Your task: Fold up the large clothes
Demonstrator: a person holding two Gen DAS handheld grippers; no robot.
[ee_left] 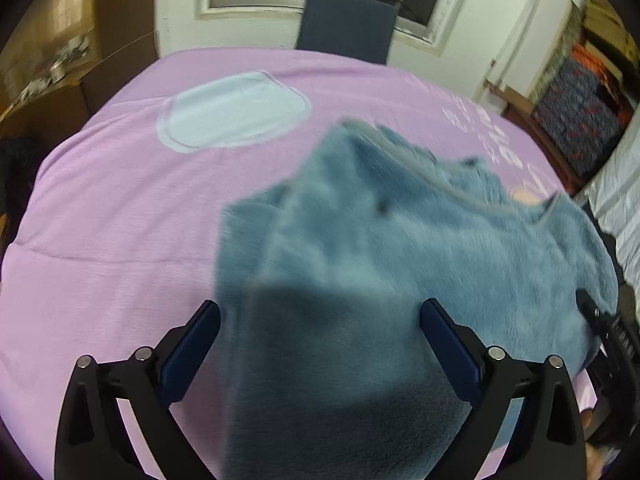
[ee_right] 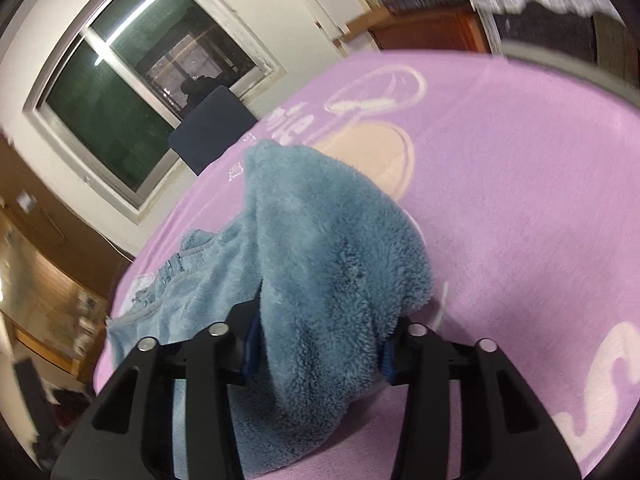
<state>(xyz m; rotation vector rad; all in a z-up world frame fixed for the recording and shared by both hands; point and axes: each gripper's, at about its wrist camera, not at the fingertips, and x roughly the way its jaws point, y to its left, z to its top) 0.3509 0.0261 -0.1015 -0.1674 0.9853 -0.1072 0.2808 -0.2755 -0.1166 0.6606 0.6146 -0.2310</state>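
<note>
Left wrist view: one blue fleece garment (ee_left: 400, 248) heaped on purple bedspread (ee_left: 100, 220), right of centre, a fold running up between the fingers. Left gripper (ee_left: 320, 312) spread wide, pads clear of the cloth, nothing grasped. Right wrist view: right gripper (ee_right: 320, 344) clenched on a thick bunch of the fleece (ee_right: 332, 248), cloth tenting up and draping over the fingers, rest trailing flat to the left. Likely soft, floppy, light but bulky; pile should grip well, thick layers may slip out of a shallow pinch. Best hold probably at hem, edge or corner, single layer. Count: one garment, two grippers, one bedspread, one window (ee_right: 120, 92), one dark chair (ee_left: 346, 24) behind the bed.
</note>
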